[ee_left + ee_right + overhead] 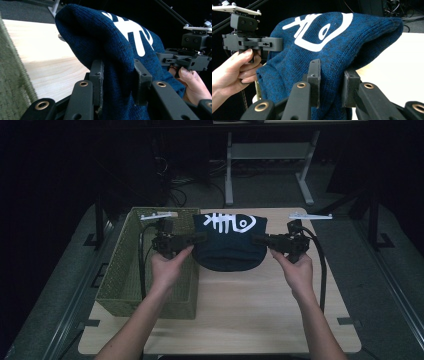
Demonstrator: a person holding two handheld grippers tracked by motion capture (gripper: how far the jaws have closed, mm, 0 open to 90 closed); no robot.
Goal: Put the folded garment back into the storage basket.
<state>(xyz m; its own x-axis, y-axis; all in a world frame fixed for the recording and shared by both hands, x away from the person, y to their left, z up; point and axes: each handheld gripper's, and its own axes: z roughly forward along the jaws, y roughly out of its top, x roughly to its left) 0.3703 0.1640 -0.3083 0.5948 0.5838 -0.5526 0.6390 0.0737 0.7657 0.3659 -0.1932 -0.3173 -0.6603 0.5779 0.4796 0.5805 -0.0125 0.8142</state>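
A dark blue knit beanie (229,242) with a white fish-bone print hangs above the wooden table (235,315), stretched between both grippers. My left gripper (202,238) is shut on the beanie's left edge, its hand over the right wall of the green basket. In the left gripper view the knit (110,50) is bunched between the jaws of the left gripper (118,82). On the other side my right gripper (256,240) is shut on the right edge; its own view shows the fabric (337,45) pinched at the right gripper (331,82).
A green woven basket (125,270) stands at the table's left side, just under my left hand. Behind the table stand a white desk frame (270,165) and cables on the floor. Bare wood lies in front of the beanie.
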